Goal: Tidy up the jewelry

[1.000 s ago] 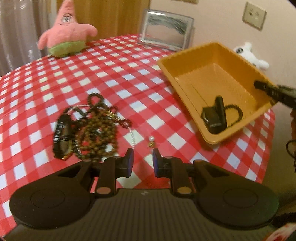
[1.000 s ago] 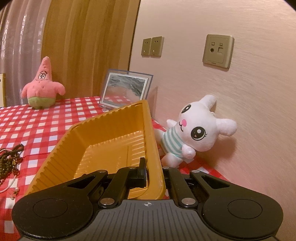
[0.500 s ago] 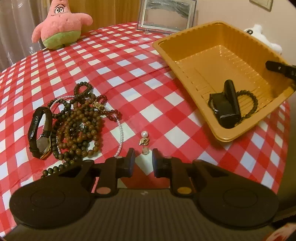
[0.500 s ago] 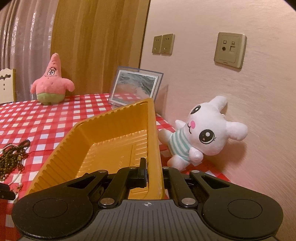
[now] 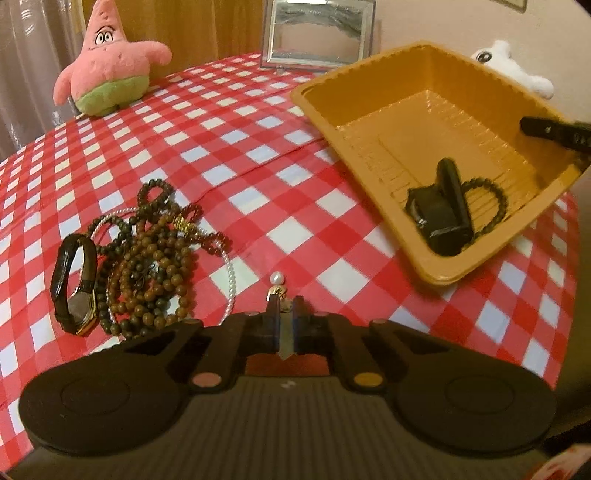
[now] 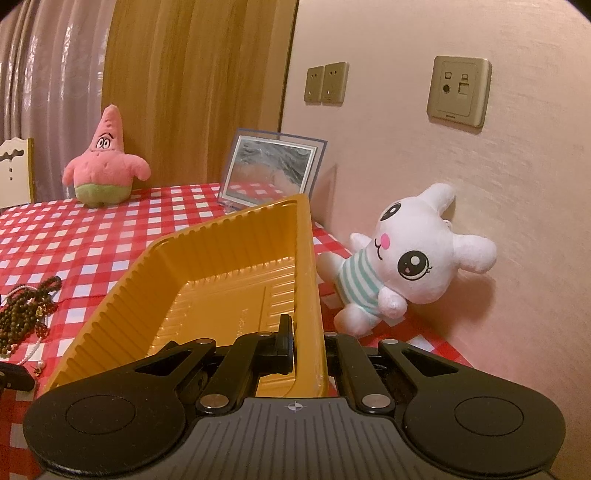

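My left gripper [image 5: 285, 308] is shut on a small gold earring with a pearl [image 5: 276, 283], low over the red checked tablecloth. Left of it lies a pile of brown bead bracelets [image 5: 151, 258], a thin pearl strand [image 5: 229, 275] and a black-strapped watch [image 5: 75, 280]. The orange tray [image 5: 373, 110] stands to the right and holds a black watch [image 5: 443, 214] and a dark bead bracelet [image 5: 495, 206]. My right gripper [image 6: 306, 343] is shut on the tray's right rim [image 6: 308, 280]; its finger also shows in the left wrist view [image 5: 554, 131].
A pink star plush [image 5: 107, 62] and a framed picture [image 5: 317, 35] stand at the table's far side. A white bunny plush [image 6: 410, 254] leans on the wall right of the tray. The wall [image 6: 480, 184] is close on the right.
My left gripper has moved forward and down and closed on the pearl earring. The right gripper keeps its hold on the tray rim; the tray has shifted slightly.
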A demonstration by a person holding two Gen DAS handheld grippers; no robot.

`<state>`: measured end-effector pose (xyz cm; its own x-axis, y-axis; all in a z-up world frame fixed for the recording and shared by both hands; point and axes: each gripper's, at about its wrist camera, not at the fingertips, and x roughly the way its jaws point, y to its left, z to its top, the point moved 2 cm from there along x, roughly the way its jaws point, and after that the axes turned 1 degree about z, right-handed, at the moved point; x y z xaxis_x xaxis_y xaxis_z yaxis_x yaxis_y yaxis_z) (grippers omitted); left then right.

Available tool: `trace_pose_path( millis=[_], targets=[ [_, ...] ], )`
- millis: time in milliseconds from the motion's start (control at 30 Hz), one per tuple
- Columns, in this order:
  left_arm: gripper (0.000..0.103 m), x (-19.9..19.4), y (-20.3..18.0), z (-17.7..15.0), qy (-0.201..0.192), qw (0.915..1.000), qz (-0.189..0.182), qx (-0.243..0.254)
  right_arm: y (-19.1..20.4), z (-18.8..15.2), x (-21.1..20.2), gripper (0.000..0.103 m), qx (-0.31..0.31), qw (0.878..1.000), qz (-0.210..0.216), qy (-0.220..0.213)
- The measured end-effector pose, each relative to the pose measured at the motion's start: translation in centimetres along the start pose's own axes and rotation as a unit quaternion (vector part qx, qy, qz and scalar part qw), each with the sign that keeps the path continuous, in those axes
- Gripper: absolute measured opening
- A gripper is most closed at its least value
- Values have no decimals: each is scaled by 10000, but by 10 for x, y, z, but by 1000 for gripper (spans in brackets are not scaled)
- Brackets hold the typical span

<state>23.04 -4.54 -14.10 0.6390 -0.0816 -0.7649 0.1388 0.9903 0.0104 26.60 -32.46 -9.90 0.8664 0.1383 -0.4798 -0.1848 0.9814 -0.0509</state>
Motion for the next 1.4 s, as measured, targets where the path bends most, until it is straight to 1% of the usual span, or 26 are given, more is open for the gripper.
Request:
trace_pose_path(
  millis=[100,200,300,400,500,633,733,933,1067,1200,1233,1267,1300,1400],
  targets=[
    [5,-9,-2,8,-124,9999,-114,-27,0,-1,0,4,21,10000,4,-1],
    [5,-20,-7,19,-266,9991,-316,-67,-1,-2,1,4,37,10000,17,-7],
    [5,-29,-15,32,-415,9973,-605,-101,0,-1,0,4,50,10000,39,-24],
    [5,-34,-26,44,-495,9938,-984,-153,1,1,0,4,48,10000,73,-48],
    [5,-34,-40,52,-525,9903,-1280,-152,1,3,0,4,40,9999,111,-68],
    [5,-26,-62,63,-500,9858,-1605,18,2,4,0,4,17,9998,155,-88],
    [5,-15,-77,69,-407,9825,-1815,71,2,5,0,4,-2,9998,185,-96],
    [5,10,-94,76,-119,9797,-1999,69,1,6,1,4,-18,9997,215,-98],
    [5,20,-100,76,6,9796,-2006,104,1,6,1,4,-14,9997,219,-89],
    [8,19,-101,78,-23,9803,-1976,46,0,5,2,4,-6,9997,225,-79],
    [10,16,-98,78,-51,9801,-1983,12,0,5,2,4,-6,9997,227,-78],
    [14,12,-96,79,-90,9805,-1964,-2,-1,5,2,4,-10,9997,230,-76],
    [15,7,-92,80,-159,9811,-1927,-16,-1,5,3,4,-5,9997,233,-73],
    [16,-11,-73,78,-377,9838,-1747,-161,-2,5,5,4,3,9997,237,-69]
  ],
)
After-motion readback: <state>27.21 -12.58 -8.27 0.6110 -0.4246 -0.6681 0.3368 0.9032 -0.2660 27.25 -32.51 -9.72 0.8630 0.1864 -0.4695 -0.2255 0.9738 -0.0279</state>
